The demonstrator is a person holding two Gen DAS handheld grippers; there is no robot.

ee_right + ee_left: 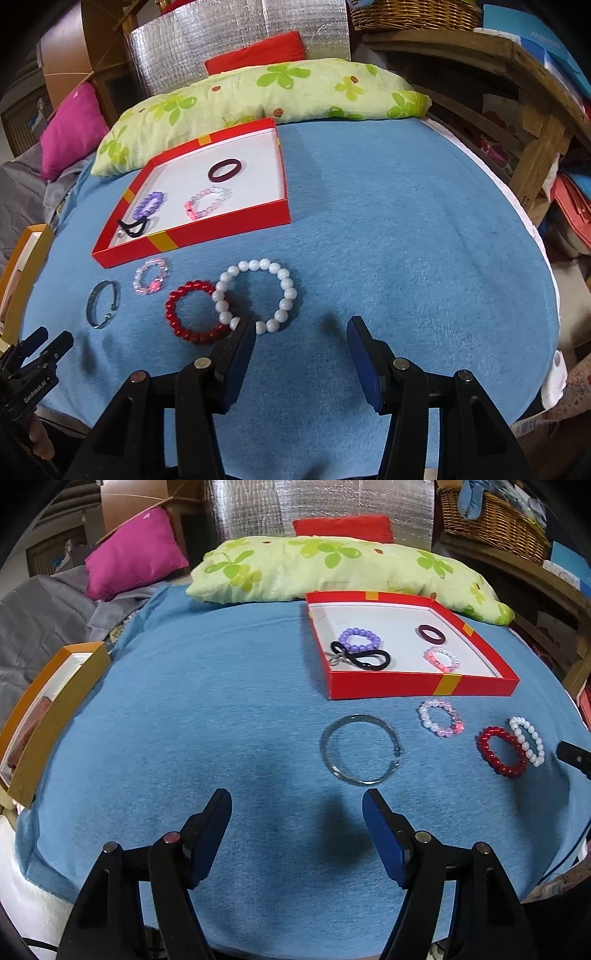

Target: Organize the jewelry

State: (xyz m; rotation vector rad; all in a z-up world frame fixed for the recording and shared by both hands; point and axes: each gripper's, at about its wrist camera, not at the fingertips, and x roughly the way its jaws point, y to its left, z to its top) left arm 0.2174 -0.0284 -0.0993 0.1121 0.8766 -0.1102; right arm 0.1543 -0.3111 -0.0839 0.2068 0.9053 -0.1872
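Observation:
A red box (421,687) (207,232) on the blue cloth holds a purple bead bracelet (359,639), a black hair tie (364,659), a dark maroon ring (431,634) and a pink-white bead bracelet (442,659). On the cloth in front lie a silver bangle (360,748) (103,304), a pink-white bracelet (441,718) (150,280), a red bead bracelet (501,751) (194,312) and a white bead bracelet (526,740) (258,291). My left gripper (297,801) is open, just short of the bangle. My right gripper (301,326) is open, its left finger over the white bracelet's near edge.
A green patterned pillow (332,568) lies behind the box. A gold box (48,716) sits at the cloth's left edge. A pink cushion (136,554) is at the far left, a wicker basket (495,520) and wooden shelves at the right.

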